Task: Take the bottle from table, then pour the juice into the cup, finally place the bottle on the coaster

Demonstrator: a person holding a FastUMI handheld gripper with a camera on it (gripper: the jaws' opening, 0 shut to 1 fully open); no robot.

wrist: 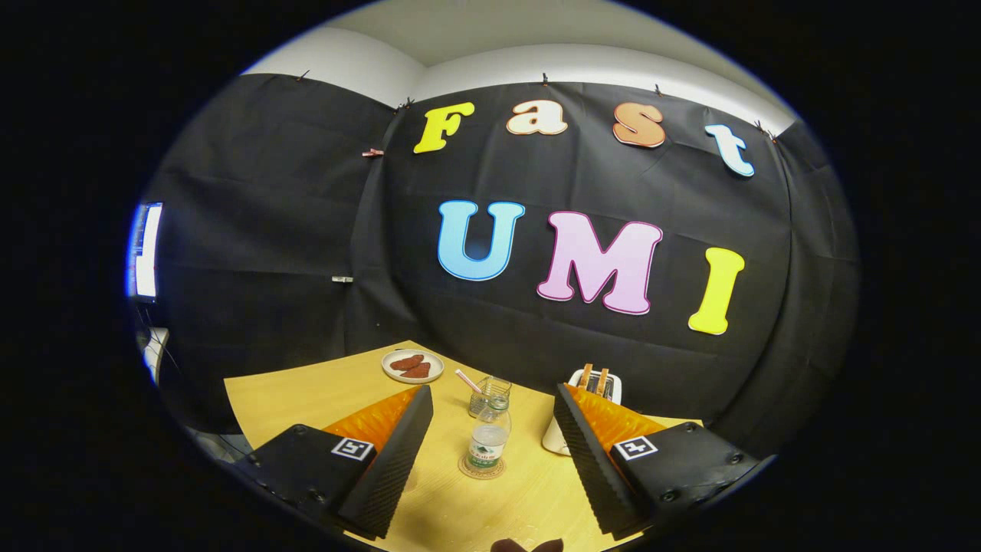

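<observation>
We see the tool [490, 429] wide open and empty, the clear plastic bottle [488, 438] standing on the round cork coaster [482, 468] just ahead, so we judge only withdrawal remains.

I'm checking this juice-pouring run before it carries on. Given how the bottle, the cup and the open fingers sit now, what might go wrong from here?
1. The bottle stands on the coaster between the open fingers of the gripper, untouched; any sideways sweep might tip it.
2. The glass cup sits close behind the bottle, so pushing forward could knock it over.
3. The toaster lies just past the right finger and may get bumped.
</observation>
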